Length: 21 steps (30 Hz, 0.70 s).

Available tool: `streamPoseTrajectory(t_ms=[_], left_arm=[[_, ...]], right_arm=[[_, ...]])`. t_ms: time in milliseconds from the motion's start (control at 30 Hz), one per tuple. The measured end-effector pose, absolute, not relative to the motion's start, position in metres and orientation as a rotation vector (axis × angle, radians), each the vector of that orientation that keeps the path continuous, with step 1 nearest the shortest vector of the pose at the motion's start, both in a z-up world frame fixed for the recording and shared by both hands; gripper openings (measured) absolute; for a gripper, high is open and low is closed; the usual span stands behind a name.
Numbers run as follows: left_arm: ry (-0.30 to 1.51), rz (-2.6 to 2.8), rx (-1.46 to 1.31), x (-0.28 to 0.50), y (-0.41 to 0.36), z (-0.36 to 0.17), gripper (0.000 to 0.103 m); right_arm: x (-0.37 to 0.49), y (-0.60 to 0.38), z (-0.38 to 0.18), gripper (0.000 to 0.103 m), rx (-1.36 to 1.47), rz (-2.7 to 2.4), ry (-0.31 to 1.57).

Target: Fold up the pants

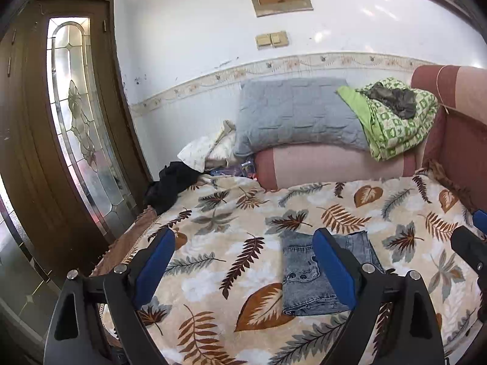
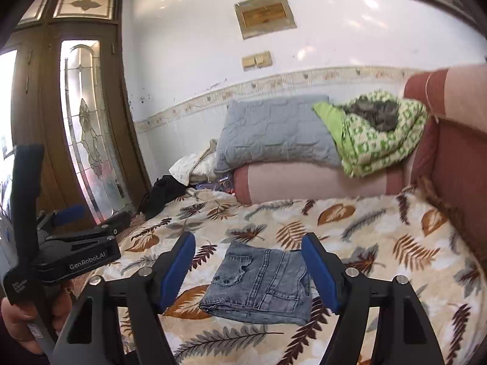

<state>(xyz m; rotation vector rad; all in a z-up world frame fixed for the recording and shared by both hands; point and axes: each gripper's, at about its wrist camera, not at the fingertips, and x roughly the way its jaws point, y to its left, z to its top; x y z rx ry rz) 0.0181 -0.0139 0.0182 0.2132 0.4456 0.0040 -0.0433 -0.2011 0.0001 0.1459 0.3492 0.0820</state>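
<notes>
Grey denim pants [image 1: 307, 276] lie folded into a small rectangle on the leaf-print blanket [image 1: 231, 213]; they also show in the right wrist view [image 2: 258, 283]. My left gripper [image 1: 243, 237] is open and empty, held above the blanket with the pants behind its right finger. My right gripper [image 2: 249, 243] is open and empty, held just above and in front of the pants, which show between its fingers. The left gripper also shows at the left of the right wrist view [image 2: 88, 216], and a right gripper finger [image 1: 470, 243] at the right edge of the left wrist view.
A pink bolster [image 1: 331, 167], a grey pillow [image 1: 295, 112] and a green patterned quilt [image 1: 395, 121] are stacked at the back. A black garment [image 1: 170, 188] lies at the blanket's far left corner. A wooden door with glass [image 1: 76, 121] stands left.
</notes>
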Motion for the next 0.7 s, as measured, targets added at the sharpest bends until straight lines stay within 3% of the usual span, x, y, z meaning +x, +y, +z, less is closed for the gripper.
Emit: streamPoseTrajectory(t_ms=[700], left_arm=[[0.424,0.014,0.188,-0.004,-0.007,0.026,0.093]], right_arm=[[-0.063,-0.174,0.006,0.080,0.059,0.067,0.335]])
